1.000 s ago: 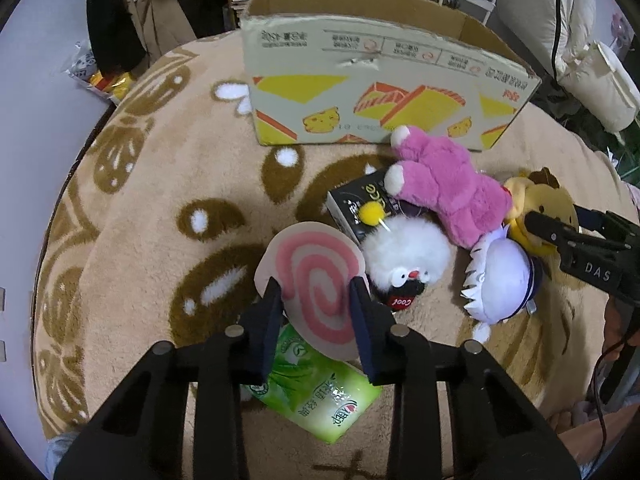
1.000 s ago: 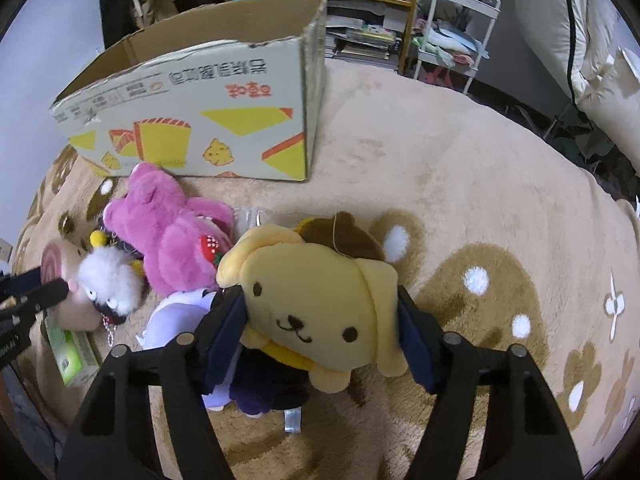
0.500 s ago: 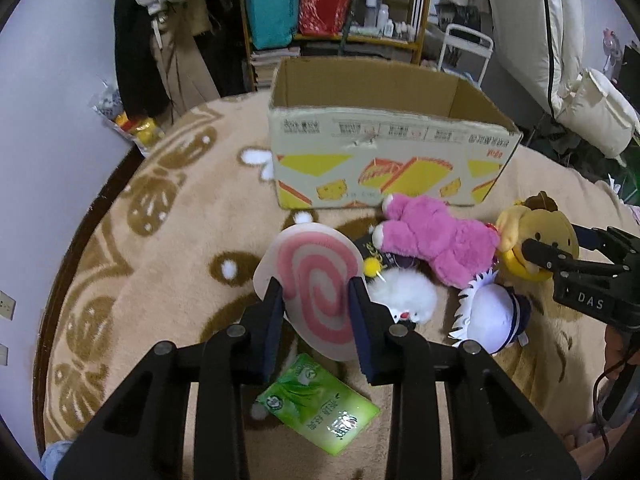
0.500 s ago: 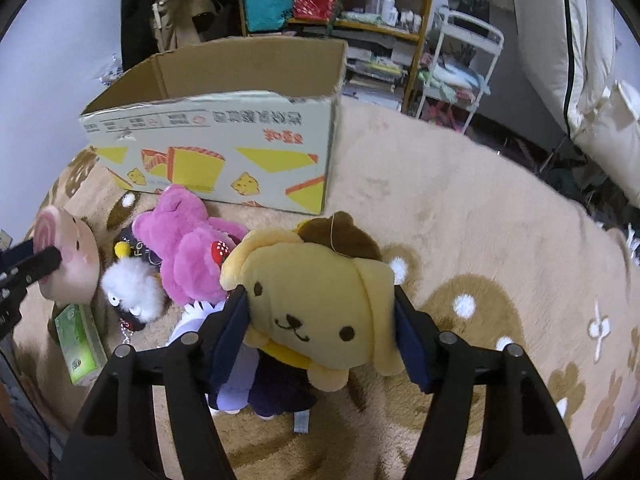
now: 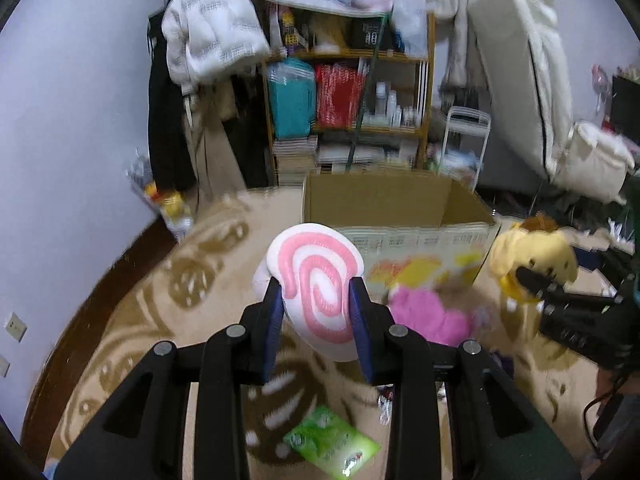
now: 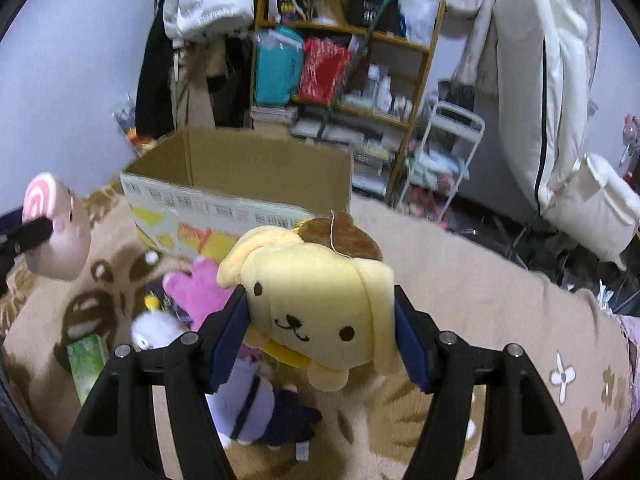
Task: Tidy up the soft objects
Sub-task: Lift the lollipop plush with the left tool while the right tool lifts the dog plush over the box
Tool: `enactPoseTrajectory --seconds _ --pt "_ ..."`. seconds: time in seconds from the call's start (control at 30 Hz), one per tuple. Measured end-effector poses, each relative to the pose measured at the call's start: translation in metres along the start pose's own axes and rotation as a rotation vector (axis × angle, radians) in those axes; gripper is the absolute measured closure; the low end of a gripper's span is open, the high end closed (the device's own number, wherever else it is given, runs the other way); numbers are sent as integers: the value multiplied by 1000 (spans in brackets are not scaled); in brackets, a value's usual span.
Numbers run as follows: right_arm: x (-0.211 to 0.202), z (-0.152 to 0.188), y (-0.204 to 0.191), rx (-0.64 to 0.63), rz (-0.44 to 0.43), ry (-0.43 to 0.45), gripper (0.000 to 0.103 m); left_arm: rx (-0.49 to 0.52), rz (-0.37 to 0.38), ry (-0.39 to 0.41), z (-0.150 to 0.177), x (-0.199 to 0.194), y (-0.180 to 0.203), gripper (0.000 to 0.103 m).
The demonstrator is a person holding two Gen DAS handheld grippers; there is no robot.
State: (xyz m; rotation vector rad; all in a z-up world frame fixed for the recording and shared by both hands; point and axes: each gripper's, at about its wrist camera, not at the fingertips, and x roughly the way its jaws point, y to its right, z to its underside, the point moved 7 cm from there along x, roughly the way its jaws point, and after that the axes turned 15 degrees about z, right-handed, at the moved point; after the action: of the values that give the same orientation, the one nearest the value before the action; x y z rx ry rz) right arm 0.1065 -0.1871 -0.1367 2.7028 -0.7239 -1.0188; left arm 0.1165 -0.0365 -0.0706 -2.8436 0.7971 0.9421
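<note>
My left claw is clamped on the pink swirl plush, pads squeezing both sides, lifted clear of the rug. Right claw is gripping the yellow dog plush by the head, also off the rug. Below them the pink bear plush, a white fluffy toy, a purple doll and a green packet lie on the rug. Further back sits the open cardboard box; I can't see anything inside.

The right claw grips a yellow dog plush above the rug.
</note>
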Motion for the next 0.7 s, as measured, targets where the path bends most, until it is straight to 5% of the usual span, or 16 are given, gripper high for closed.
enactPoseTrajectory --seconds 0.7 --pt "-79 -90 6 95 69 396 31 145 34 304 -96 -47 29 72"
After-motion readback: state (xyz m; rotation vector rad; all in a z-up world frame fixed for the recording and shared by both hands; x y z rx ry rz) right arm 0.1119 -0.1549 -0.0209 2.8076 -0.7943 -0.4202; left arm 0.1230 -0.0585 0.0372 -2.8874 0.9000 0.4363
